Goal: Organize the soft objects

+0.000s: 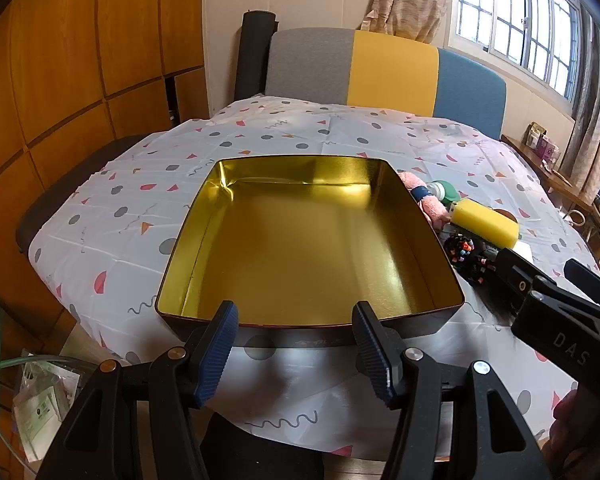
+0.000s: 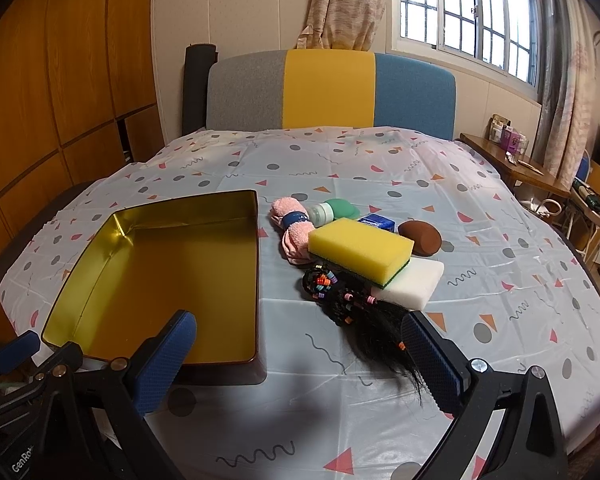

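Stock on the counter (image 2: 480,240), under a patterned cloth (image 2: 340,160): one gold-lined tin (image 2: 256,280), open and holding nothing, on the left side; just to its right a close cluster of goods. Cluster contents: pink rolled towel (image 2: 290,236) with a blue band, nearest the tin; green squeeze bottle (image 2: 336,209) behind it; small blue packet (image 2: 377,222); brown rounded item (image 2: 420,237), make unclear; yellow sponge (image 2: 360,246) lying partly on a white foam block (image 2: 414,282); black hairpiece (image 2: 364,312) with coloured beads at the front, its strands trailing toward the camera. Left hand-held gripper (image 1: 294,344): jaws well apart, nothing between them, poised at the tin's near wall. Right hand-held gripper (image 2: 296,360): jaws wide, nothing held, pointing between the tin and the cluster, the hairpiece's loose end close to its right finger (image 2: 428,360). Step in hand, as judged: the opening one, no item yet in the tin, all goods still outside it. Next move calls for the right hand-held gripper to reach forward to one soft piece, likely the hairpiece or the sponge on top, close gently on its body, and carry it left over the rim. The stacked sponge should lift before the block beneath; the loose hair may drag.
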`<state>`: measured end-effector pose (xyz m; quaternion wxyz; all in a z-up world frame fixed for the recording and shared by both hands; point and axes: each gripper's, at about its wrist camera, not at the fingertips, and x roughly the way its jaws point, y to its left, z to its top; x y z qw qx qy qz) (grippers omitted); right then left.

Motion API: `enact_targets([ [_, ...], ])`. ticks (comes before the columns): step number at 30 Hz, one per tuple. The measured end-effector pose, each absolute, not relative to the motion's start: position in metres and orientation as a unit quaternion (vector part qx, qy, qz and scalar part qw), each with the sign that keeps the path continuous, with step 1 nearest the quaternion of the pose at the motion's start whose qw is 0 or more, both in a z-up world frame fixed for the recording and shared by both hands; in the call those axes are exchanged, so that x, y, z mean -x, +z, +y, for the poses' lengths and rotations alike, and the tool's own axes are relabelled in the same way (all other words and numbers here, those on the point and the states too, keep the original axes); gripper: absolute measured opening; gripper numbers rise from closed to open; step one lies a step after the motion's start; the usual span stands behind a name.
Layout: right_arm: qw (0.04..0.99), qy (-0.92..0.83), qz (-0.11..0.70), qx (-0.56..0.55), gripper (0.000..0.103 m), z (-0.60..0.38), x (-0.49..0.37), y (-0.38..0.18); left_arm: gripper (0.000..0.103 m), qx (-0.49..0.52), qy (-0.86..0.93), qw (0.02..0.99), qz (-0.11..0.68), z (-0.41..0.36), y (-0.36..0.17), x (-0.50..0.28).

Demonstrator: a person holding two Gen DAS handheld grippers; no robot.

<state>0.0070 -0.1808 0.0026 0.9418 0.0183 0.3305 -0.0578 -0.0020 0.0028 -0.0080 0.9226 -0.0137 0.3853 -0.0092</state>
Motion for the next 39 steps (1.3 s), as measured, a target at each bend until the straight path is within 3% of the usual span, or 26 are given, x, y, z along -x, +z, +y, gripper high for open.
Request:
enact_targets([
  [10,0.941,-0.05,0.334,-0.027,0.103,-0.188,-0.009,0.002,0.06,0.031,-0.047,0.921,0.387,0.0,-0.005,-0.001],
  [11,0.941,-0.047,0.333,-0.031,0.103,-0.192,-0.009,0.002,0.066,0.039,-0.062,0.921,0.384,0.0,-0.003,-0.001],
  [13,0.94,-0.04,0.336,-0.046,0.103,-0.207,-0.013,0.003,0.071,0.045,-0.085,0.92,0.38,-0.005,0.002,-0.003],
  [20,0.921,-0.049,0.364,-0.127,0.103,-0.294,-0.026,0.0,0.071,0.017,-0.147,0.913,0.38,-0.043,0.014,-0.023],
  [28,0.892,-0.074,0.39,-0.216,0.103,-0.409,-0.042,-0.009,0.074,0.006,-0.229,0.867,0.442,-0.096,0.012,-0.072],
  [34,0.886,-0.087,0.393,-0.23,0.103,-0.459,-0.046,-0.031,0.075,0.073,-0.281,0.809,0.511,-0.135,0.007,-0.119],
  [39,0.88,-0.081,0.386,-0.264,0.103,-0.471,-0.046,-0.036,0.082,0.112,-0.297,0.766,0.559,-0.179,0.001,-0.16],
])
